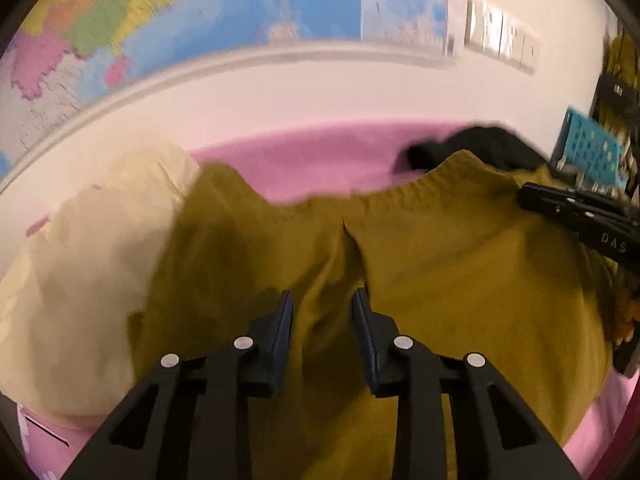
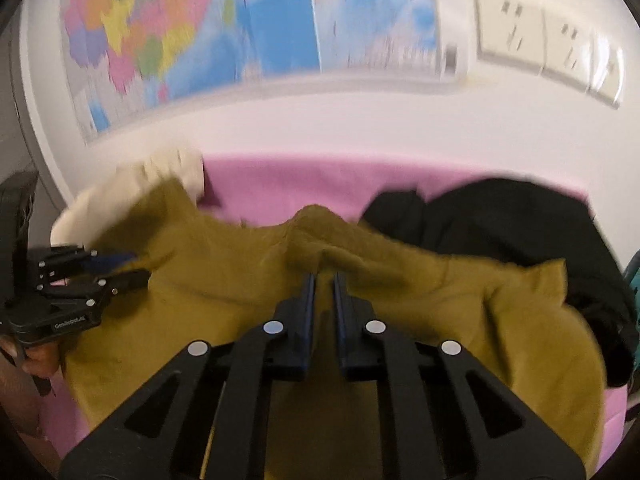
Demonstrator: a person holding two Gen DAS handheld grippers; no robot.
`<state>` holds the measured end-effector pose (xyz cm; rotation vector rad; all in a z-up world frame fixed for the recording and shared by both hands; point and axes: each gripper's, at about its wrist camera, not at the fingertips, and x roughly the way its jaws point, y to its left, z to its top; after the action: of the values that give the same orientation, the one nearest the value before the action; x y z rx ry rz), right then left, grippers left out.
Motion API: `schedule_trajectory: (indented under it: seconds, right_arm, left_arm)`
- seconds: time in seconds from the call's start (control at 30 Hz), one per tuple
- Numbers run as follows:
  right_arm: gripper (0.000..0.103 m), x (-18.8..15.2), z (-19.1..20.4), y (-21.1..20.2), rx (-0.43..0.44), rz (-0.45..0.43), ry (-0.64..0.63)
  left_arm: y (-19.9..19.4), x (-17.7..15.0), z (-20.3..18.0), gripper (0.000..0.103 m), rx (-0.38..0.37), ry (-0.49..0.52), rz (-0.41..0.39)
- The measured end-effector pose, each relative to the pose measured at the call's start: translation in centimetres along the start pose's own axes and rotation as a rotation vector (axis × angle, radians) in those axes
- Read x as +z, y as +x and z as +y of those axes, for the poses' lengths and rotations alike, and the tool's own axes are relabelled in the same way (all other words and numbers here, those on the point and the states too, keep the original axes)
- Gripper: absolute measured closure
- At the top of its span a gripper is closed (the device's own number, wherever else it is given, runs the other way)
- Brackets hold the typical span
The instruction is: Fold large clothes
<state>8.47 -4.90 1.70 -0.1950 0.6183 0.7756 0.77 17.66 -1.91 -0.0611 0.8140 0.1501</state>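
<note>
On the pink cloth-covered worktop (image 1: 320, 160), below a wall with a coloured map (image 1: 160, 20):

Garment: large olive-green fabric trousers with a gathered waistband (image 1: 440, 248), spread over the middle of the worktop, the waistband toward the far edge and rumpled in the right wrist view.

Left gripper (image 1: 322, 300): black two-finger tool with blue pads, jaws standing part open over the olive cloth near its centre seam; the pads do not press on the fabric (cloth lies beneath and between them).

Right gripper (image 2: 323, 280): jaws drawn nearly together, a raised fold of the olive cloth pinched at their tips, near the far edge of the garment.

Left side: a cream-coloured crumpled garment (image 1: 80, 260), touching the trousers' left edge, toward the worktop's far-left corner.

Right side: a black crumpled garment (image 2: 500, 232), lying against the trousers' far-right part.

Far right: a teal perforated plastic basket (image 1: 588, 152), beyond the worktop's right edge.

Wall: white socket plates (image 2: 540, 48) right of the map.
</note>
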Motion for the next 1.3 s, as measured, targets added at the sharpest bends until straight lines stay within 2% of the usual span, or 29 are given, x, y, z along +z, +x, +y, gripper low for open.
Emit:
schedule_trajectory:
  seconds: [0.03,0.1,0.17,0.27,0.33,0.37,0.4,0.47,0.57,0.63,0.77,0.9,1.0,1.17,1.3]
  right_arm:
    - [0.093,0.2,-0.1,0.1,0.007,-0.004,0.006]
    - [0.093,0.0,-0.5,1.6,0.003,0.046,0.016]
    - [0.092,-0.8,-0.8,3.7,-0.007,0.131,0.023]
    - [0.089,-1.3,-1.0,4.2,-0.012,0.147,0.036]
    - [0.077,-1.1,-1.0,3.3,-0.011,0.132,0.046]
    - [0.066,-1.0,-1.0,2.4,0.002,0.109,0.047]
    - [0.062,-1.0,-0.9,1.7,0.013,0.092,0.044]
    - [0.062,-1.2,-0.8,-0.1,0.047,0.065,0.036]
    - [0.062,-2.5,-1.1,-3.5,0.108,0.022,0.041]
    - [0.062,-3.4,-1.6,-4.6,0.131,0.023,0.054]
    - [0.063,-5.5,-3.7,-3.2,0.065,0.094,0.097]
    - [0.064,-6.2,-5.0,-2.2,0.089,0.096,0.173]
    - [0.060,-6.1,-4.8,-4.1,0.098,0.061,0.163]
    - [0.057,-7.6,-6.9,-10.6,0.118,-0.016,0.179]
    - [0.050,-11.3,-10.7,-16.6,-0.002,-0.078,0.279]
  left_arm:
    - [-0.3,0.2,0.1,0.073,-0.002,-0.008,-0.011]
    - [0.0,0.3,0.2,0.073,0.016,0.000,-0.008]
    - [1.2,0.1,0.1,0.073,0.049,0.008,0.028]
    - [2.3,-0.3,-0.2,0.073,0.050,0.010,0.062]
    - [2.2,-0.5,-0.6,0.068,0.057,0.026,0.048]
    - [2.1,-0.5,-0.7,0.065,0.063,0.030,0.045]
    - [1.9,-0.5,-0.7,0.065,0.073,0.034,0.039]
    - [1.7,-0.6,-0.6,0.060,0.080,0.038,0.035]
    - [1.3,-0.8,-0.5,0.059,0.072,0.036,0.027]
    - [1.0,-1.1,-0.3,0.058,0.064,0.037,0.025]
    - [1.1,-1.5,0.1,0.055,0.056,0.027,0.033]
    - [1.5,-1.6,0.2,0.053,0.058,0.025,0.042]
    - [1.4,-1.7,0.3,0.051,0.062,0.030,0.040]
    - [1.8,-1.9,0.4,0.049,0.059,0.035,0.037]
    - [2.0,-2.1,0.3,0.047,0.065,0.042,0.033]
